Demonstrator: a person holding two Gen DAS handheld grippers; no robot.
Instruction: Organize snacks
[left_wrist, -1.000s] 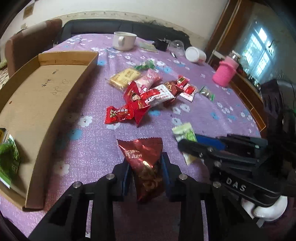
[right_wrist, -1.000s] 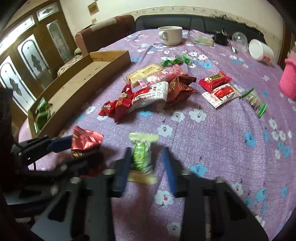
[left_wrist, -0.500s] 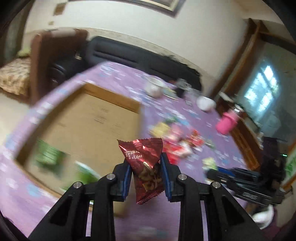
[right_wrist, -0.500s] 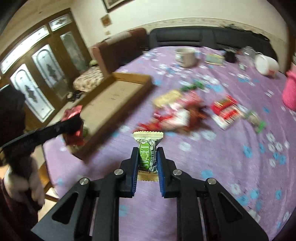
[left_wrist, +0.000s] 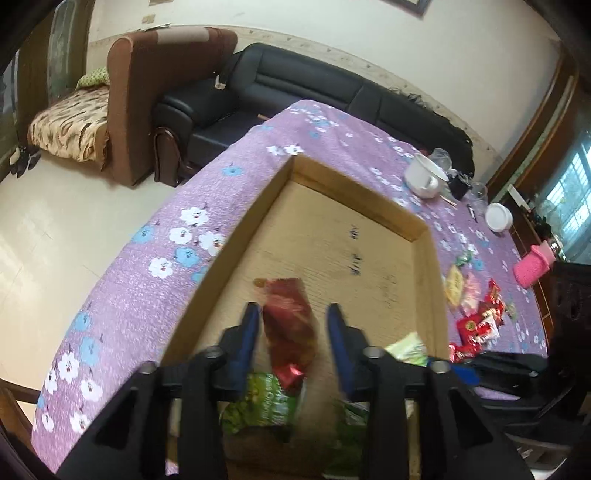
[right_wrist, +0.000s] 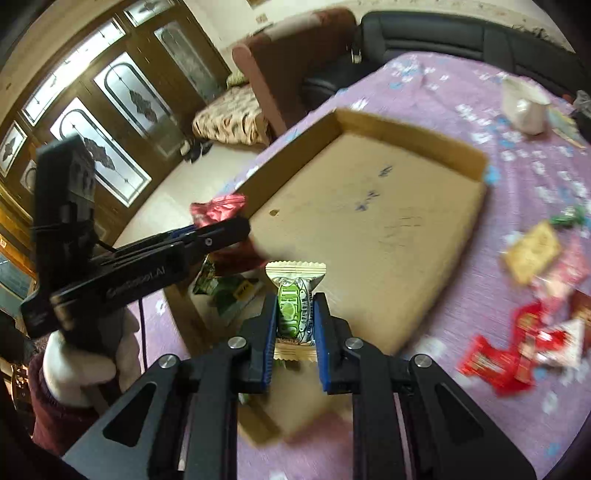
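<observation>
Hovering over box (left_wrist: 343, 254), both grippers.
Left gripper (left_wrist: 291, 328) spread, red packet (left_wrist: 290, 325) loose between its fingers, mid-frame; right gripper (right_wrist: 295, 325) clamps green candy (right_wrist: 295, 306).

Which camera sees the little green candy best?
The right wrist view: the green candy sits sharp and centred, pinched between the right gripper's fingers above the cardboard box. The left wrist view shows only a blurry pale green bit near the box's edge.

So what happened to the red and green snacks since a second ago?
The left gripper carried the red snack over the cardboard box and opened. The right gripper shut on the green snack and lifted it boxward. The snack pile stayed.
</observation>
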